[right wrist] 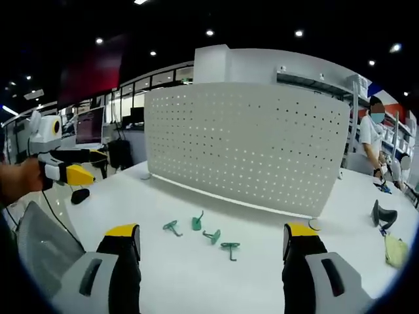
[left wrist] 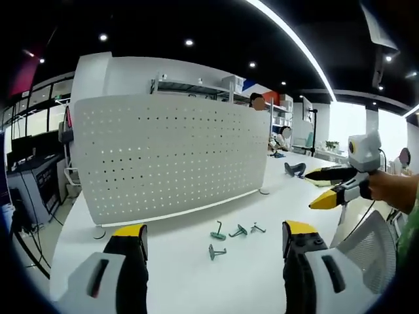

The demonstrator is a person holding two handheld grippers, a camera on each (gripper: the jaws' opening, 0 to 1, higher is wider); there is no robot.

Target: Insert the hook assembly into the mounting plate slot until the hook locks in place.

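We held both tools above a white table (left wrist: 196,261) that carried a standing white pegboard panel (left wrist: 170,154), the mounting plate for this job.

Taking the left gripper view from left to right, the left tool (left wrist: 214,239) had its yellow-tipped jaws spread wide with nothing between them. Four small green hooks lay on the table between the jaws and in front of the panel, none touching it: one hook (left wrist: 217,251) nearest us, then another (left wrist: 218,231), a third (left wrist: 238,230) and a fourth (left wrist: 257,228) further right. At the right edge the right tool (left wrist: 327,190) showed, held in a hand (left wrist: 391,188); we could not read its jaws from there.

In the right gripper view the left tool (right wrist: 82,171) came in from the left, the same hooks lay in a row ahead, from the leftmost (right wrist: 172,227) to the rightmost (right wrist: 230,248), and the right tool (right wrist: 211,239) also stood open and empty.

We judged the hooks light, stiff and thin, likely to skid on the smooth table and twist in a loose grip. The best hold looked to be across the flat base, leaving the insertion end free.

No container stood among the hooks.
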